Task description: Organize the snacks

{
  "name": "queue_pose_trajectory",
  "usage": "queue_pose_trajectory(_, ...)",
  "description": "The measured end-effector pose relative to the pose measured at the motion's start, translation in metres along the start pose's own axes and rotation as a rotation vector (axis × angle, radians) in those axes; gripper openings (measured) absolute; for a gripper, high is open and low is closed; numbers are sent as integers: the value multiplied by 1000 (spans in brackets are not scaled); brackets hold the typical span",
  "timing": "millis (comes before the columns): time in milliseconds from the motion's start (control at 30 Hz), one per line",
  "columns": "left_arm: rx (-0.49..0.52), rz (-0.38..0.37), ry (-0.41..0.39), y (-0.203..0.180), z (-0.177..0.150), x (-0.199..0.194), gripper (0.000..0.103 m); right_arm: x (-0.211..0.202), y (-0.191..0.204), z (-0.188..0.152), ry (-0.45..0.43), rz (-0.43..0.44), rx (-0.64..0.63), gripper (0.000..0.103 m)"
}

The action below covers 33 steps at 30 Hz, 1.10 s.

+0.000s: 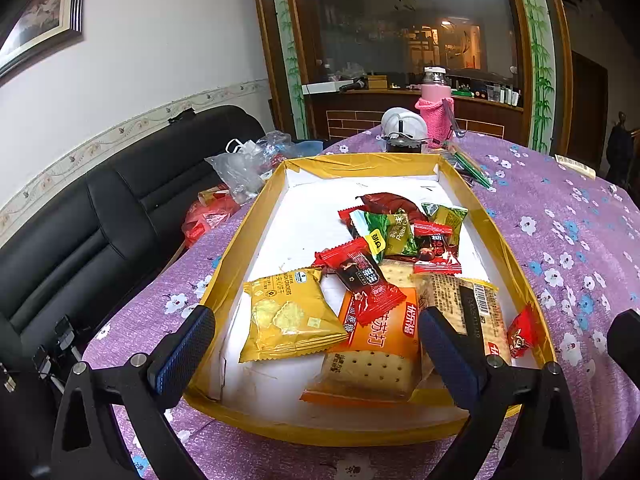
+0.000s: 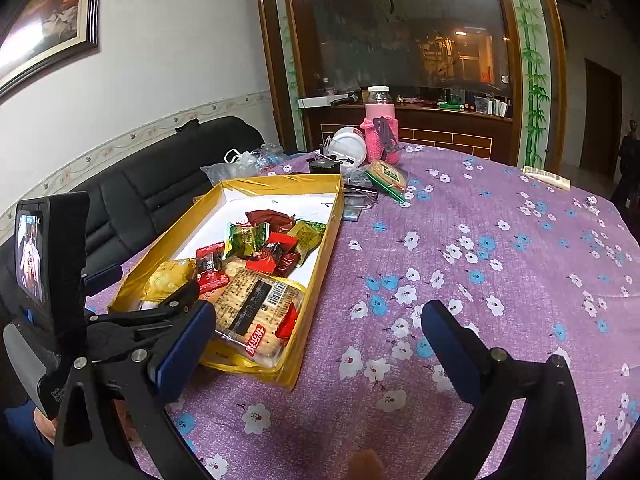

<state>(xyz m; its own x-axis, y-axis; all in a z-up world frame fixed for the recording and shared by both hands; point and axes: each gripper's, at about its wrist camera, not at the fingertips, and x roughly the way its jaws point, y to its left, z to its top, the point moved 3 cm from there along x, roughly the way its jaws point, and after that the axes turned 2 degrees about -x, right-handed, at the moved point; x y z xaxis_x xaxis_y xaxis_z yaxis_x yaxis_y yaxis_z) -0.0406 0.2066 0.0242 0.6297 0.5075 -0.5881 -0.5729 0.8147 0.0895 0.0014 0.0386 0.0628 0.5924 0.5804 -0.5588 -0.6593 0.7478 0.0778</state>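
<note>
The tablecloth (image 2: 500, 280) looks like soft, matt fabric. The box (image 1: 516, 264) is paper-white inside, its rim wrapped in glossy yellow tape. The snack packets (image 1: 292, 316) are shiny, crinkled plastic film. Gripper pads (image 1: 182, 354) — textured blue rubber on matt black plastic. The sofa (image 1: 100, 216) shines like smooth leather.

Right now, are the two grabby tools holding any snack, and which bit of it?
No. Both are open and empty. The left tool hovers over the snack packets in the yellow-edged cardboard box; the right tool hovers over the purple flowered tablecloth.
</note>
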Motion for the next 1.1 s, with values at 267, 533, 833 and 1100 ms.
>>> queue_pose_trajectory(267,0,1,0,0,0,0,102,0,0,0,-1,-2,0,103)
queue_pose_trajectory(533,6,1,4,0,0,0,102,-1,-1,1,0,-3,0,103)
queue_pose_trajectory(833,6,2,4,0,0,0,102,-1,-1,1,-1,-6,-1,103)
queue_pose_trajectory(1100,6,-2,5,0,0,1,102,-1,-1,1,-1,-7,-3,103)
